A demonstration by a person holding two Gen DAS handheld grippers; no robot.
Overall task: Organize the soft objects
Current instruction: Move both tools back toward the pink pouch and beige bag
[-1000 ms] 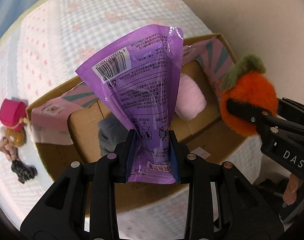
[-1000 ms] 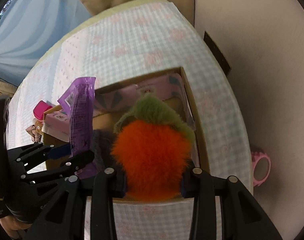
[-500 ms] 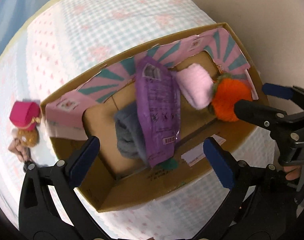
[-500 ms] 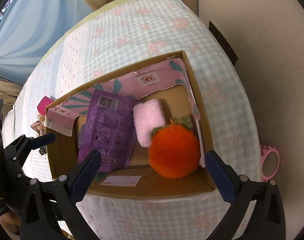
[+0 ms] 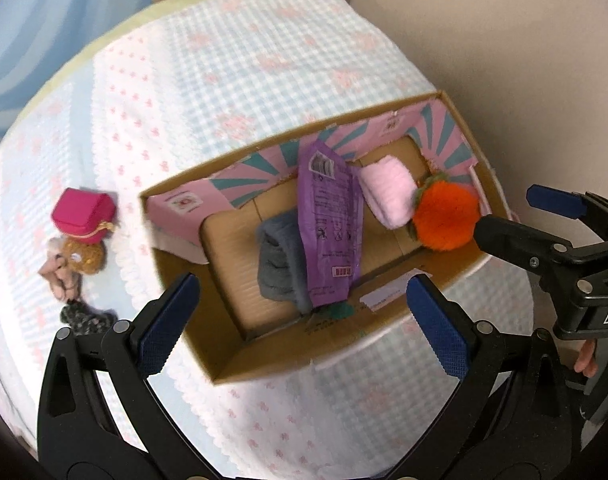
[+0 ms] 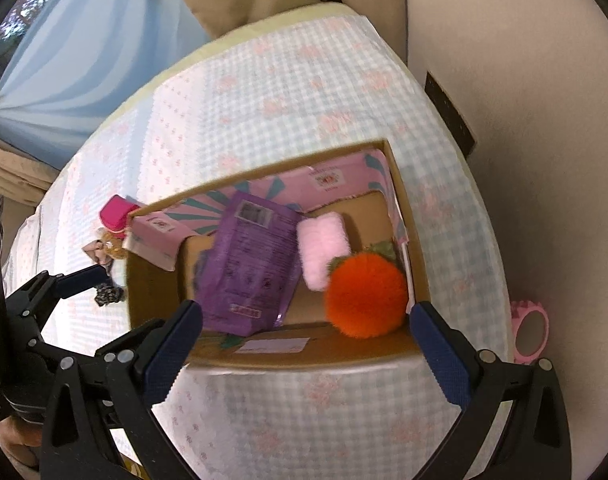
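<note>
An open cardboard box [image 5: 264, 354] [image 6: 304, 358] with pink and teal flaps stands on the checked cloth. Inside lie a purple plastic pouch [image 5: 328, 226] [image 6: 246, 270], a grey fluffy piece [image 5: 278, 266], a pink fluffy roll [image 5: 388, 194] [image 6: 322, 244] and an orange plush fruit [image 5: 444, 216] [image 6: 366, 294] with a green top. My left gripper [image 5: 302, 326] hangs wide open above the box's near wall, holding nothing. My right gripper [image 6: 306, 344] is also wide open and empty, over the box's near edge; in the left wrist view it appears at the right, beside the orange plush.
Left of the box on the cloth lie a magenta pouch [image 5: 84, 214] [image 6: 114, 216], a small brown plush figure [image 5: 74, 262] and a dark crumpled piece [image 5: 84, 318]. A pink round mirror [image 6: 530, 334] sits at the cloth's right edge. A beige wall runs along the right.
Both grippers opened wide and rose. The purple pouch dropped from the left one and the orange plush from the right one; both now lie in the box.
</note>
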